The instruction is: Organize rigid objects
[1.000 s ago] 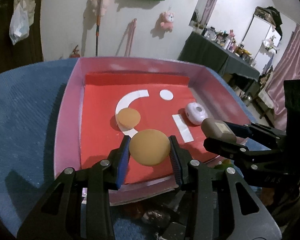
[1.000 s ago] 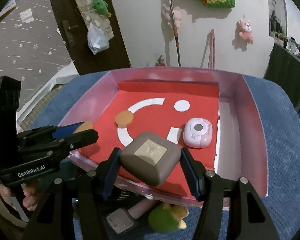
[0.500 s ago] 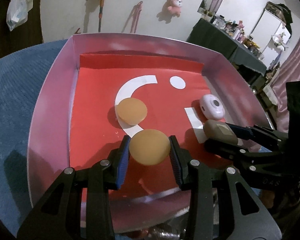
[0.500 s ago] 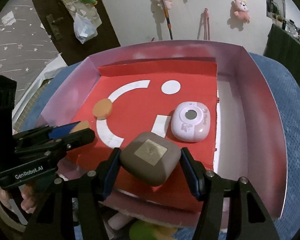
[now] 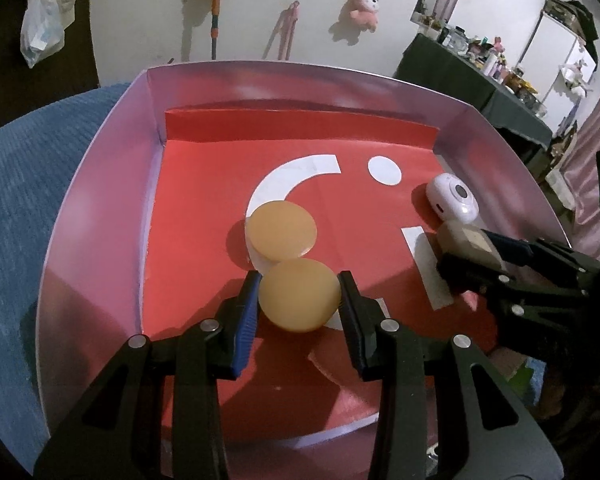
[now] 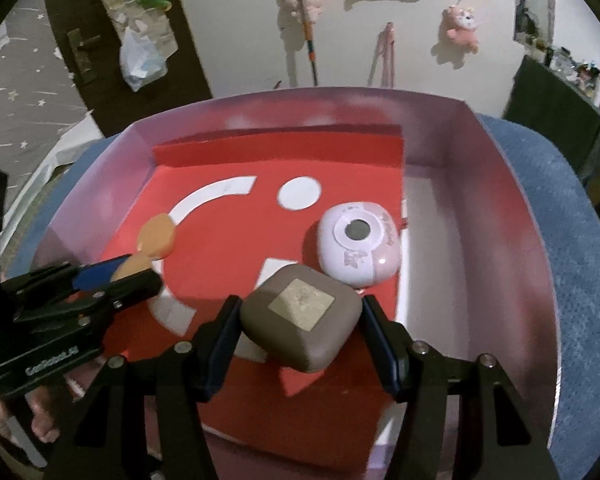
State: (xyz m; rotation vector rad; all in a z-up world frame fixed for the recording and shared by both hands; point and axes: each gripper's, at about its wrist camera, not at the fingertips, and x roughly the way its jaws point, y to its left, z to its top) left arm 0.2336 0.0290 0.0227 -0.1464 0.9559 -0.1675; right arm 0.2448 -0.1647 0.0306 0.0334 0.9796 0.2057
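1. An orange disc (image 5: 299, 295) is clamped between the fingers (image 5: 247, 312) of the left gripper (image 5: 300, 300), one pad pressed on each side of its rim; the disc is held on edge, its flat face turned toward the camera
2. This held disc is seen just above the red mat (image 5: 204, 216), right in front of a second orange disc (image 5: 281, 231) that lies flat on the mat over the lower end of a white arc printed there
3. A brown rounded case (image 6: 300, 318) with a pale square patch on top is gripped between the fingers (image 6: 220, 344) of the right gripper (image 6: 300, 332), tilted, with one corner pointing down toward the mat
4. The brown case is held near the front of the tray, just beside a pink and white round gadget (image 6: 359, 242) that rests on the mat close to its right edge; whether the two touch cannot be told
5. The mat is laid inside a pink tray (image 6: 512, 264) with raised walls, and a bare white strip of the tray floor is left along the mat's right side
6. The tray is carried by a blue textured surface (image 5: 16, 184)
7. Part of a hand (image 6: 36, 416) is seen under the left gripper in the right wrist view
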